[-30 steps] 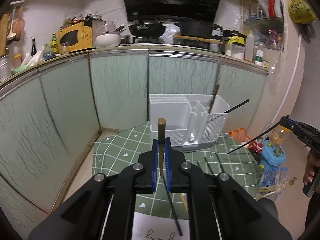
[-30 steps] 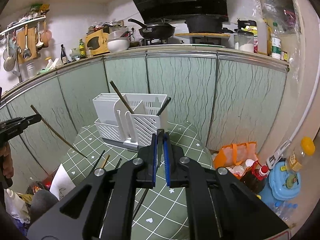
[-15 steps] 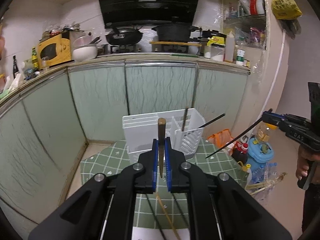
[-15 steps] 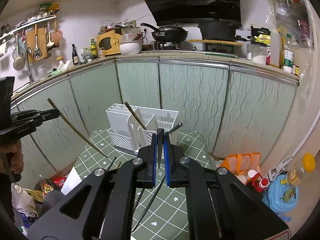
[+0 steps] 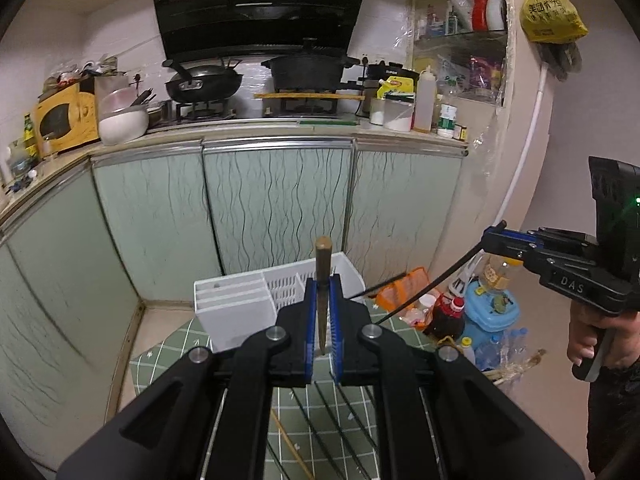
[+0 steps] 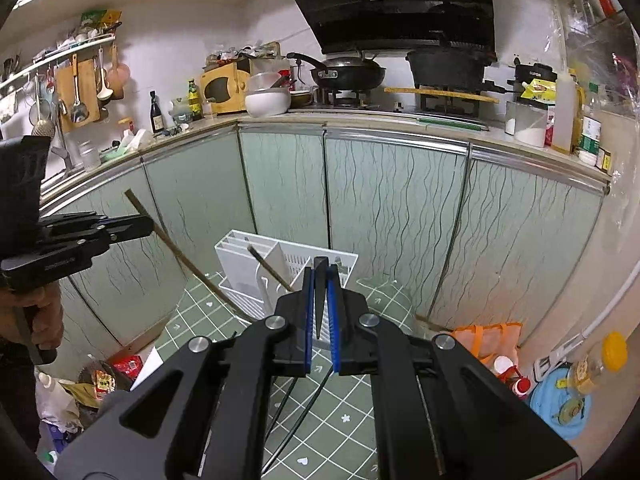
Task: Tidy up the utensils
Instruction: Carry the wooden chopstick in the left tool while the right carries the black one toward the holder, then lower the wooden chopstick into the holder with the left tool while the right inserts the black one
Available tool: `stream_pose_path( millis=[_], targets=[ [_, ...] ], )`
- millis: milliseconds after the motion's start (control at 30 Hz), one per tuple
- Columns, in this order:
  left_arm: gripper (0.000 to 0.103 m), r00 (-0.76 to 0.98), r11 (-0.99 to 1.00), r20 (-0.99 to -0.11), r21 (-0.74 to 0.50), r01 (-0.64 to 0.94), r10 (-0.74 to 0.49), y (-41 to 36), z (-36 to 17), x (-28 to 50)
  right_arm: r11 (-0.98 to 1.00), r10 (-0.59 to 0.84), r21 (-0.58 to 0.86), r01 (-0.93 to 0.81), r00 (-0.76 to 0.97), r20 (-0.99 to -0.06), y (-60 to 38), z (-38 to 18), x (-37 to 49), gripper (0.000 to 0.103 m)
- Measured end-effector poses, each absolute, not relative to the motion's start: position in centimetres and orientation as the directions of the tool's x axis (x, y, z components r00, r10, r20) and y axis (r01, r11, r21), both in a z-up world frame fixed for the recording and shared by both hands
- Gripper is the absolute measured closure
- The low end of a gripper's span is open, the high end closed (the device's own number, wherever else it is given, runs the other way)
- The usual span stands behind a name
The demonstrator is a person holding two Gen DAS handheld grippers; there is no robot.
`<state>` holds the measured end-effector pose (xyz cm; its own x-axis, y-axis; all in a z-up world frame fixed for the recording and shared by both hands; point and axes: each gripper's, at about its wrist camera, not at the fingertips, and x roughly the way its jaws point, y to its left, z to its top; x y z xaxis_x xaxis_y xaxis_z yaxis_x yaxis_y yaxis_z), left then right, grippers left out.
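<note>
- Chopsticks are what both grippers carry: a brown chopstick (image 5: 322, 280) stands pinched between the blue pads of the left gripper (image 5: 322, 312), and a black chopstick (image 6: 320, 292) is pinched the same way in the right gripper (image 6: 320, 312). Both sets of jaws are closed down to the width of the stick.
- In the right wrist view the left gripper sits at middle left, and its brown stick slants from the upper left down to the lower right, its low tip ending near the left foot of the white utensil holder (image 6: 240, 264).
- In the left wrist view the right gripper (image 5: 494, 236) enters from the right edge; its black stick runs down and to the left, with the tip just beside the holder's right wall.
- White utensil holder stands at the far edge of the green checked mat (image 6: 352, 404), below centre in both views, directly ahead of both sets of fingers and lower than them.
- One brown chopstick (image 6: 268, 268) already leans in the holder's middle compartment; a dark one seems to lean out of the right end.
- Key relation, as I judge it: each held stick's long axis crosses its gripper at a slant, so the low tip must be aimed over an open slot before letting go. Neither hand looks clearly nearer.
- More black sticks (image 5: 352, 420) lie on the mat in the lower frame.
</note>
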<state>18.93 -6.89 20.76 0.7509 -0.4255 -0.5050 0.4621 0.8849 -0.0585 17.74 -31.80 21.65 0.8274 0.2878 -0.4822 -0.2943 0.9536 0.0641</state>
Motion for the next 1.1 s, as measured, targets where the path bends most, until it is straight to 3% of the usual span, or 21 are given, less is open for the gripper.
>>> stream_pose_path(
  millis=[467, 1100],
  targets=[
    [0.095, 0.733, 0.861, -0.497, -0.061, 0.505, -0.465, -10.4, 23.5, 23.3, 0.949, 0.305, 0.073, -0.305, 0.839, -0.450, -32.8, 25.2, 22.0, 0.097],
    [0.095, 0.708, 0.878, -0.569, -0.052, 0.475, -0.417, -12.5, 15.9, 31.1, 0.939, 0.329, 0.095, -0.329, 0.790, -0.517, -31.8, 16.9, 30.0, 0.097]
  ],
)
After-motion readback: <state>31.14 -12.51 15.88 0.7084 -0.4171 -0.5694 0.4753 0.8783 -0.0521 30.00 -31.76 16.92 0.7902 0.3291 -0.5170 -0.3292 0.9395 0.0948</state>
